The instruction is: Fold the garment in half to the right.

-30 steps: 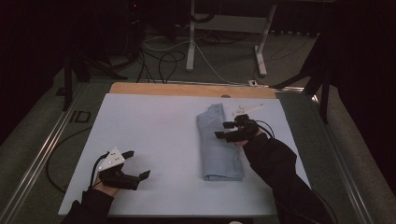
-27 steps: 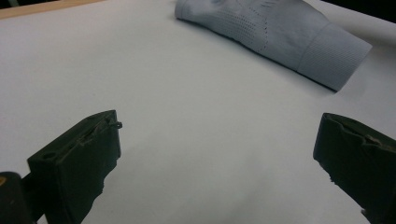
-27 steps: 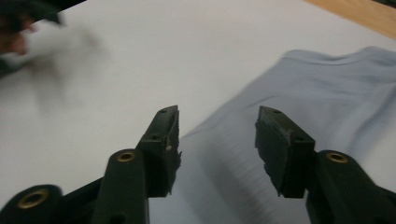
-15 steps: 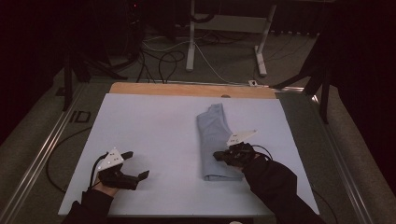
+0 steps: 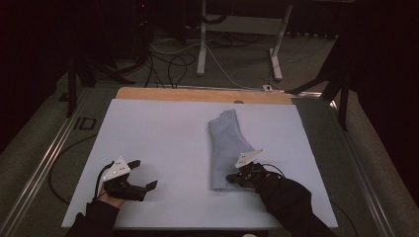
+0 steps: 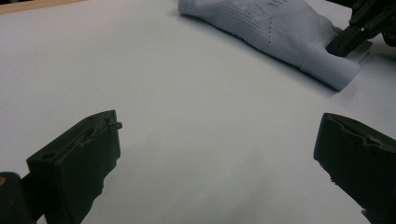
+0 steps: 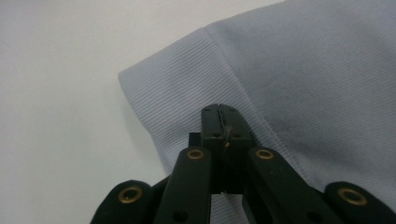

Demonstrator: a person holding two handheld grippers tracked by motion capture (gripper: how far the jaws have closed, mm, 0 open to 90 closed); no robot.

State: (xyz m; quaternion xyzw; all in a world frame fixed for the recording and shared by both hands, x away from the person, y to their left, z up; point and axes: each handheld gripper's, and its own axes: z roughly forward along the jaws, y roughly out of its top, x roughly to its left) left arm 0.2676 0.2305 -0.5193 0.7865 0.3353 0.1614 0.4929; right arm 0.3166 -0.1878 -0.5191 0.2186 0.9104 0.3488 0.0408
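Observation:
A light blue folded garment (image 5: 226,148) lies lengthwise on the white table (image 5: 163,128), right of centre. My right gripper (image 5: 230,177) is at its near end with the jaws shut. In the right gripper view the closed tips (image 7: 220,110) rest on the ribbed hem of the garment (image 7: 303,70), and no cloth is visibly pinched between them. My left gripper (image 5: 144,174) is at the near left of the table, open, with nothing in it. The left gripper view has its jaws (image 6: 219,123) wide apart over bare table, with the garment (image 6: 280,32) and the right gripper (image 6: 348,39) beyond.
A wooden strip (image 5: 197,94) runs along the table's far edge. Metal rails (image 5: 44,163) flank both sides. Behind the table are a white stand (image 5: 202,44) and loose cables (image 5: 168,64) on the dark floor.
My right gripper has slid along the garment from its far part toward me to the near hem. The left gripper has stayed where it was, open.

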